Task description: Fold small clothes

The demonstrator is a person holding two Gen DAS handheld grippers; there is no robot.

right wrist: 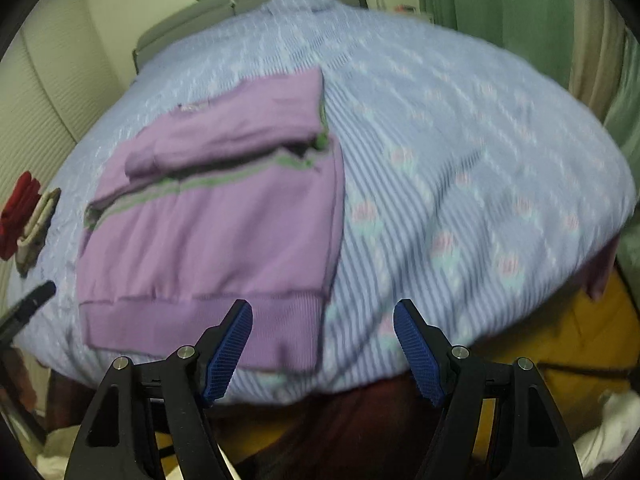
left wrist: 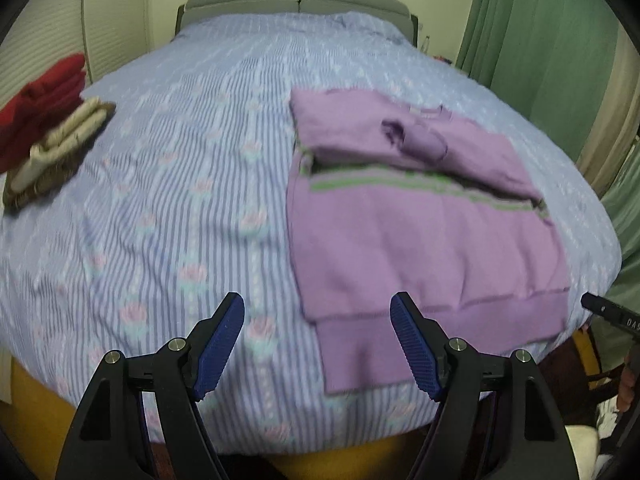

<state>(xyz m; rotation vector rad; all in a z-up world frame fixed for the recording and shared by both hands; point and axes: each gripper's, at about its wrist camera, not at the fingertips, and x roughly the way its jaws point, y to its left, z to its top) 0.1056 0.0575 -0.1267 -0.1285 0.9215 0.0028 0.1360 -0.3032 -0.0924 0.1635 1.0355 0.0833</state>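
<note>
Bedding: a blue striped bedspread (left wrist: 180, 184) with a small flower pattern covers the whole bed and fills most of both wrist views; a grey headboard (left wrist: 298, 0) stands at its far end. Green curtain (left wrist: 532, 28) hangs along the right side of the room.

Purple sweater (left wrist: 420, 232) lies flat on the bedspread near the front edge of the bed, right of centre in the left wrist view and left of centre in the right wrist view (right wrist: 216, 232). Its sleeves are folded in across the chest, above a green stripe (left wrist: 380, 184) that runs across the body. The ribbed hem (left wrist: 440, 328) faces the near edge.

Folded stack: a red garment (left wrist: 40, 104) and a cream-and-brown garment (left wrist: 60, 148) rest at the left edge of the bed, touching each other and well apart from the sweater.

Left gripper (left wrist: 318, 340): jaws stand wide apart, nothing between them. It hovers above the bed's front edge, its right finger over the sweater's hem corner; contact cannot be determined.

Right gripper (right wrist: 323, 344): jaws stand wide apart, nothing between them. Its left finger appears over the hem's right end. Both views are blurred.
</note>
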